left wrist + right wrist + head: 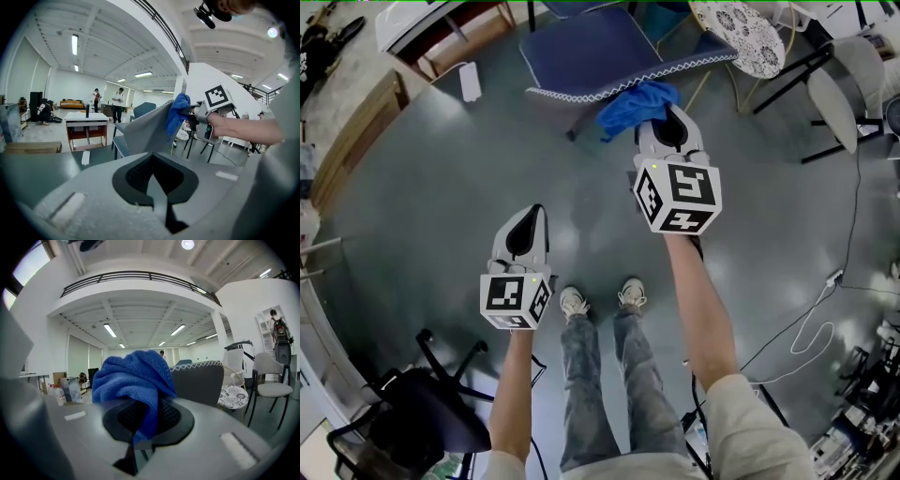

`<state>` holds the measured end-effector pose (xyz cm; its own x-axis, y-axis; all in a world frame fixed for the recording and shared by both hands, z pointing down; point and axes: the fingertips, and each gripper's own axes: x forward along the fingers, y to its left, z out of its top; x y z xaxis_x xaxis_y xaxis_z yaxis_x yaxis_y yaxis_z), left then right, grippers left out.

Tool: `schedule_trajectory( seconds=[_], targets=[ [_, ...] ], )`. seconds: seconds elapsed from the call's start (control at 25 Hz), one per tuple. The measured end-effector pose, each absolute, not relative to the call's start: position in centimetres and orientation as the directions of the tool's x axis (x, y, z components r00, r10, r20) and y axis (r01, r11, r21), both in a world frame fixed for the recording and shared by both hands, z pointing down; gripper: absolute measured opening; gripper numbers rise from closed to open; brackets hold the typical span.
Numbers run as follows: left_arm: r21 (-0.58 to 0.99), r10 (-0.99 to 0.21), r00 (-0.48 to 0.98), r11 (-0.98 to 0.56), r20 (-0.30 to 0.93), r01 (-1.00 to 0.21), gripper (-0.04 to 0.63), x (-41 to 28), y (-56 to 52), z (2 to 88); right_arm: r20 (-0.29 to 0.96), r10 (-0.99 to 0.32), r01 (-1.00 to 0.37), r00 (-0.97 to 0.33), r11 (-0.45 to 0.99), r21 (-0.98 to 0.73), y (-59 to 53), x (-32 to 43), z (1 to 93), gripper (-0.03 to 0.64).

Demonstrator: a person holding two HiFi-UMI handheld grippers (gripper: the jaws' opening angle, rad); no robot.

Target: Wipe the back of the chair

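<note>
Both forearms reach ahead toward 12 o'clock. The right gripper (668, 120) is stretched farther out, its fingers clamped on a blue cloth (630, 105). The left gripper (532, 216) hangs lower, at the right one's 7 o'clock, its fingers pressed together

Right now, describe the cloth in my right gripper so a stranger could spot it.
Find the dark blue chair with white zigzag stitching edging its backrest. There the right gripper is shut on a bunched cloth. It alone is bright blue and crumpled.
</note>
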<state>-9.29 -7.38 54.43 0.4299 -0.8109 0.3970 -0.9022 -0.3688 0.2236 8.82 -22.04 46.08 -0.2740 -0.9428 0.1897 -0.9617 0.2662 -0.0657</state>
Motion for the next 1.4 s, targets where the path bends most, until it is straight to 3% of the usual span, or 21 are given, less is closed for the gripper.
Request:
schedule_trajectory(
  seconds=[0.96,1.4],
  targets=[
    [0.242,-0.8,0.407,-0.331,0.441,-0.912,0.002,-12.7,-9.2,57.4,0.549,-0.783,-0.956,-0.291,0.254,-0.145,-26.6,5.7,65.1,0.041],
    [0.234,-0.798,0.42,-0.35,0.432,-0.907,0.002,-11.5,-8.9,56.6,0.577,-0.76,-0.95,-0.298,0.294,-0.103,-25.4,6.2,66.0,0.041]
  ],
)
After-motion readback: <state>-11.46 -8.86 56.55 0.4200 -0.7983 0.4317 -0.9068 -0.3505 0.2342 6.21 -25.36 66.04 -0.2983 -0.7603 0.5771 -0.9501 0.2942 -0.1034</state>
